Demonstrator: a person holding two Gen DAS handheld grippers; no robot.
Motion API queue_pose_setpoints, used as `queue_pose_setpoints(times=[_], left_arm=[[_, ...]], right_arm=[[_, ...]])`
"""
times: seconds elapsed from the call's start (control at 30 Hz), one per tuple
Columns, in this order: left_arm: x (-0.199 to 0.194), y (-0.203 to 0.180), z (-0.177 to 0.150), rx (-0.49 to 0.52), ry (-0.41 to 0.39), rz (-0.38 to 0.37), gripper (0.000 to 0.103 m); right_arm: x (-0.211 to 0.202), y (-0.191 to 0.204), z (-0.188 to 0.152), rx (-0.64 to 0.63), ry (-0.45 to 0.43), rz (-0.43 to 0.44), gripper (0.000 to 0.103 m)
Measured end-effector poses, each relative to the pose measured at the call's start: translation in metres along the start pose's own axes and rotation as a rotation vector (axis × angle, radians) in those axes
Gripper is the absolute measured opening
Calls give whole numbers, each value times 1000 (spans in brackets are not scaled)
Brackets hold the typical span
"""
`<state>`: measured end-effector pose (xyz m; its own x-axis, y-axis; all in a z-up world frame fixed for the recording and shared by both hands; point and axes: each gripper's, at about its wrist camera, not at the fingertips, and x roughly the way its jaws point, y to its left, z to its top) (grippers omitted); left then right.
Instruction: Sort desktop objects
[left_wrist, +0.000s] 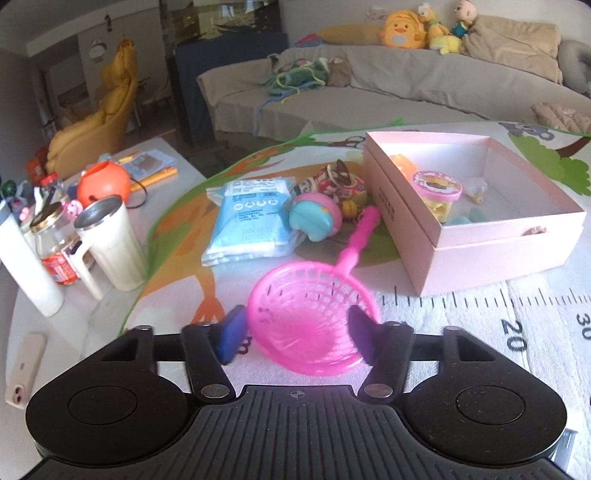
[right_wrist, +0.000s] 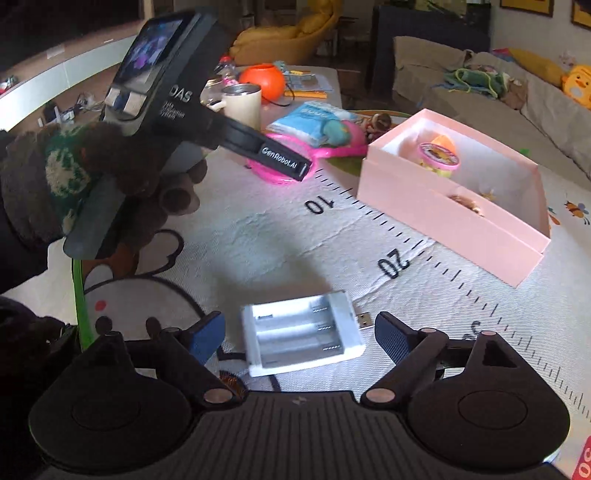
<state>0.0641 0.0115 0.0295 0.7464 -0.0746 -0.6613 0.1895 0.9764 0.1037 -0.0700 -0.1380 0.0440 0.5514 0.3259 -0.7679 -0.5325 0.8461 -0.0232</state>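
A pink plastic strainer (left_wrist: 306, 325) lies on the play mat with its handle pointing away toward the toys. My left gripper (left_wrist: 299, 336) is shut on its bowl, one blue pad on each side of the rim. From the right wrist view, the left gripper (right_wrist: 288, 166) is held in a gloved hand and covers part of the strainer (right_wrist: 277, 177). My right gripper (right_wrist: 299, 336) is open, and a white battery charger (right_wrist: 295, 332) lies on the mat between its fingers, untouched. The open pink box (left_wrist: 509, 221) (right_wrist: 443, 206) holds a pink-lidded tub (left_wrist: 437, 188) and small toys.
A blue packet (left_wrist: 251, 218), a teal and pink toy (left_wrist: 314, 218) and small figures lie left of the box. Further left stand a white cup (left_wrist: 110, 243), a glass jar (left_wrist: 51, 243) and an orange ball (left_wrist: 103, 184). A phone (left_wrist: 24, 369) lies at the near left.
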Motion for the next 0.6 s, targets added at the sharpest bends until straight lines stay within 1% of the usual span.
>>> queue_pose_setpoints(times=[0.03, 0.07, 0.13, 0.2, 0.23, 0.3, 0.37, 0.4, 0.43, 0.47, 0.53, 0.6], left_arm=[[-3, 1, -4, -6, 11, -13, 46], [-6, 3, -8, -21, 21, -29, 46], [-12, 8, -19, -36, 37, -47, 41], [-18, 11, -28, -50, 49, -61, 41], [-21, 13, -32, -59, 58, -70, 41], [-24, 16, -35, -73, 67, -84, 42], [-25, 15, -35, -76, 61, -84, 52], [-25, 15, -34, -77, 55, -80, 63], [-25, 13, -32, -74, 47, -78, 71], [-24, 12, -30, -70, 41, -77, 74], [-23, 8, -26, -61, 35, -78, 81], [-23, 6, -24, -53, 31, -81, 86]], right_arm=[[4, 5, -3, -15, 4, -13, 88], [7, 8, -5, -27, 6, -30, 88], [13, 7, -8, -41, 12, -77, 89], [14, 0, -11, -46, 12, -121, 90], [14, -5, -12, -47, 11, -149, 90], [15, -17, -13, -47, -3, -244, 91], [17, -29, -14, -33, -11, -344, 92], [18, -36, -14, -5, -12, -365, 94], [18, -44, -15, 41, -14, -359, 95], [19, -51, -16, 94, -19, -338, 99], [21, -62, -21, 195, -26, -299, 100], [23, -70, -28, 273, -43, -279, 103]])
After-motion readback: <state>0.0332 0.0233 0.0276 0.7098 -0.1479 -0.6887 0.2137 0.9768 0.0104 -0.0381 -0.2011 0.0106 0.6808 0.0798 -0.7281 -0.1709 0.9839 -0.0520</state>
